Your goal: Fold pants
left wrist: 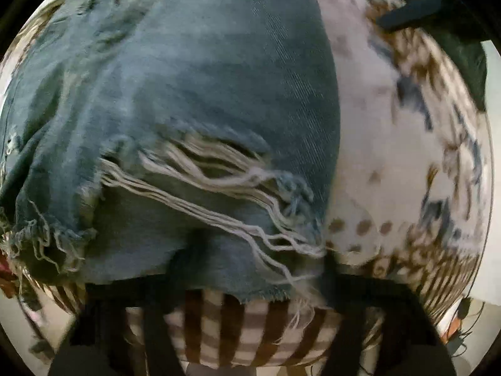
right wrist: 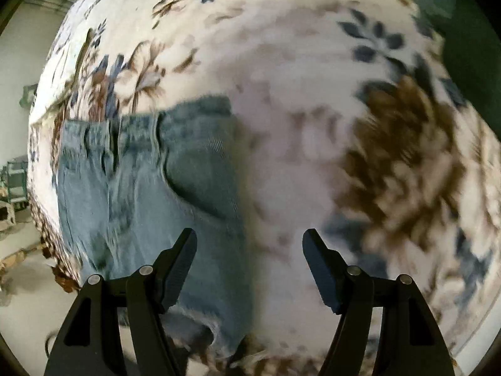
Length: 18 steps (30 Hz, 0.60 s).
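Faded blue ripped jeans [left wrist: 188, 87] lie on a floral bedspread [left wrist: 391, 144]. In the left wrist view the denim fills most of the frame, with a frayed tear of white threads [left wrist: 219, 175] and a ragged hem close to the camera. My left gripper [left wrist: 250, 285] sits at the hem; its fingers are blurred and partly under the cloth, so its state is unclear. In the right wrist view the waistband and pocket end of the jeans [right wrist: 150, 181] lies left of centre. My right gripper [right wrist: 249, 241] is open and empty above the jeans' right edge.
The floral bedspread [right wrist: 313, 100] spreads to the right and beyond the jeans. A dark green cloth [left wrist: 454, 31] lies at the far right; it also shows in the right wrist view [right wrist: 463, 47]. A light floor [right wrist: 18, 282] and a green rack [right wrist: 15, 178] are off the bed's left edge.
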### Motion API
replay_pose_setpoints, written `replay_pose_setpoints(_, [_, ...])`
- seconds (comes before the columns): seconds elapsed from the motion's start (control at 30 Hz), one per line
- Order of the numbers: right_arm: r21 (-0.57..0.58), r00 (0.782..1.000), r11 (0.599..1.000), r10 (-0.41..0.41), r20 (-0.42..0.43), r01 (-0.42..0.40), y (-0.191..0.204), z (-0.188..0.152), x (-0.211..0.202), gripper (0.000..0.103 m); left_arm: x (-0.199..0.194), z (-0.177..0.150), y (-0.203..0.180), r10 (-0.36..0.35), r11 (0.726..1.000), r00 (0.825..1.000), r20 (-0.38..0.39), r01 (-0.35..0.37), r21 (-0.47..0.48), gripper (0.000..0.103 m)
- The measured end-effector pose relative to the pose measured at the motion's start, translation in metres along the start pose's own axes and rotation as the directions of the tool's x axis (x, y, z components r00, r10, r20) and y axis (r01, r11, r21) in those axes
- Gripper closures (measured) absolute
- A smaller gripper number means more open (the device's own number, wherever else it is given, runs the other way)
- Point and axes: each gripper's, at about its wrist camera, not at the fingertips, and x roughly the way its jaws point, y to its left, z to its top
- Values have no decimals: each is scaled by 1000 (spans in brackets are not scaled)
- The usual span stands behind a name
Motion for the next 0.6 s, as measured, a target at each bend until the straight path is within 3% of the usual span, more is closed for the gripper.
replay_pose_setpoints(0.07, [21, 1000, 1000, -1, -18, 2, 0, 16, 12, 31, -10, -1, 10, -53, 999, 999, 9, 53, -13, 93])
replay_pose_setpoints(0.13, [61, 999, 997, 48, -13, -47, -2, 26, 19, 42, -20, -3, 20, -88, 996, 996, 15, 88, -26, 97])
replay_pose_setpoints(0.17, [64, 999, 997, 54, -9, -53, 0, 29, 19, 76, -25, -5, 25, -104, 994, 994, 22, 105, -30, 98])
replay_pose_setpoints(0.2, [62, 999, 997, 43, -6, -42, 4, 30, 17, 96, -31, -6, 28, -114, 993, 993, 29, 114, -31, 99])
replay_pose_setpoints(0.37, [-2, 997, 999, -34, 71, 34, 49, 23, -31, 100, -90, -14, 62, -170, 983, 982, 85, 175, -61, 99])
replay_pose_setpoints(0.47, [-30, 993, 999, -24, 112, 27, 87, 22, -64, 100, -132, -17, 101, -194, 976, 971, 141, 206, -77, 99])
replay_pose_setpoints(0.6, [-87, 986, 996, -3, 168, 17, 164, 22, -100, 100, -165, 5, 157, -214, 959, 953, 215, 247, -141, 99])
